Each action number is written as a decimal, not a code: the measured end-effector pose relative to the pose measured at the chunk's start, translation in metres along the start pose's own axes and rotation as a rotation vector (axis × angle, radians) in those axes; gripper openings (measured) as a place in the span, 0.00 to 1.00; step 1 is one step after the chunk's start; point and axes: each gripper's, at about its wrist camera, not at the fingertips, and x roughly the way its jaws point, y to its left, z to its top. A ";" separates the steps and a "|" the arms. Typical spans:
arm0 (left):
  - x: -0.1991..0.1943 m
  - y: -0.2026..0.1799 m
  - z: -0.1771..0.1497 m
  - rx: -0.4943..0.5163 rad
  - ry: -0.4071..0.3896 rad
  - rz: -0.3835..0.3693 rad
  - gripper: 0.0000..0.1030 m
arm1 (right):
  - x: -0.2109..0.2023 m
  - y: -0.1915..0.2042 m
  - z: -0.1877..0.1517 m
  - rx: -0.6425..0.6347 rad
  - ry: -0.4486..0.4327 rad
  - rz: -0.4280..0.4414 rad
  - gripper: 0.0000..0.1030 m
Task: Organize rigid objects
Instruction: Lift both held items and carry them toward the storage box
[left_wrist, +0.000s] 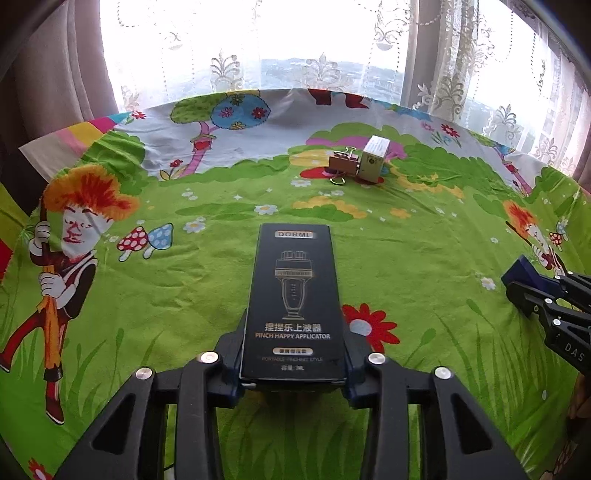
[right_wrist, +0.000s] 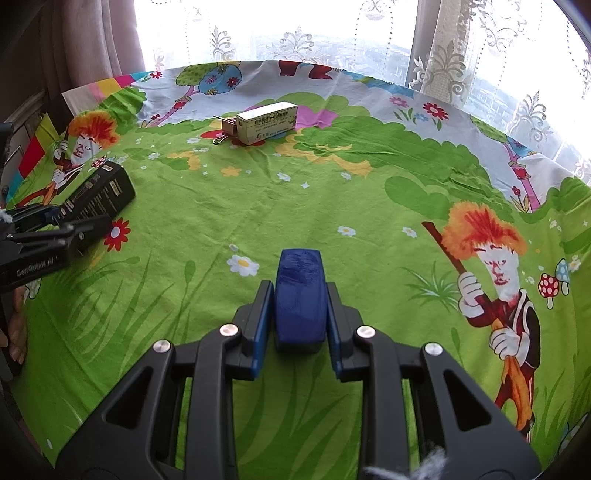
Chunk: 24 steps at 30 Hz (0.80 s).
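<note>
We count two boxes: one black box (left_wrist: 293, 306) between our left fingers and one pale box (left_wrist: 373, 158) far beyond the fingertips. We also count one binder clip (left_wrist: 343, 164), touching that pale box, and one blue block (right_wrist: 301, 295) between our right fingers, four things in all.

Blown-out daylight through the window (left_wrist: 258, 44), soft even light, sharp focus, fisheye bending at edges

Bright window (left_wrist: 258, 40) behind lace sheers (left_wrist: 454, 55); mauve drapes (left_wrist: 55, 74) at sides; cartoon meadow tablecloth (left_wrist: 184, 295) covers table.
</note>
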 end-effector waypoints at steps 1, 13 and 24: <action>-0.002 0.001 -0.002 -0.004 0.000 0.000 0.38 | -0.001 -0.002 0.000 0.012 -0.002 0.012 0.30; -0.139 -0.012 -0.053 0.006 -0.282 0.099 0.38 | -0.126 0.026 -0.051 0.175 -0.387 -0.062 0.30; -0.284 -0.034 -0.055 0.023 -0.816 0.212 0.39 | -0.282 0.078 -0.070 0.043 -0.969 -0.312 0.30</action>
